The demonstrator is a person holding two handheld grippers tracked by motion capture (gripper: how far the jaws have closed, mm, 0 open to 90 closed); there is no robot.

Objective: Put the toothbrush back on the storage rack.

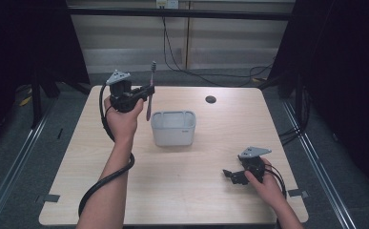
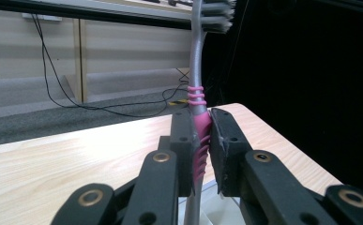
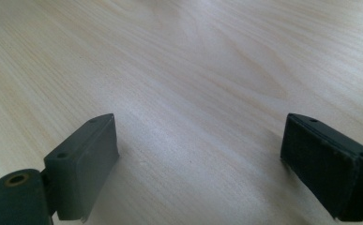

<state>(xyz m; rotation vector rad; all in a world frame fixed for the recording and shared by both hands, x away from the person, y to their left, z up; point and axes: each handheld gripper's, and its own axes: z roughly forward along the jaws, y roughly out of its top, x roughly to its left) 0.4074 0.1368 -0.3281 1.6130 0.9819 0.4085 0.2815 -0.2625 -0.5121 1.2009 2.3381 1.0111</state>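
Observation:
A grey and pink toothbrush [image 1: 150, 88] stands upright in the air, bristles up, just left of and above a grey plastic basket [image 1: 173, 128] at mid table. My left gripper [image 1: 148, 91] is shut on the toothbrush handle; in the left gripper view the pink grip of the toothbrush [image 2: 201, 136] is pinched between both jaws of the left gripper [image 2: 201, 147]. My right gripper [image 1: 228, 173] rests low over the table near the front right, open, with nothing between its jaws. The right gripper [image 3: 200, 159] shows bare wood between its jaws.
The light wooden table [image 1: 187, 191] has a round black cable hole [image 1: 210, 99] at the back right. Cables run along the floor and wall behind the table. Dark curtains stand on both sides.

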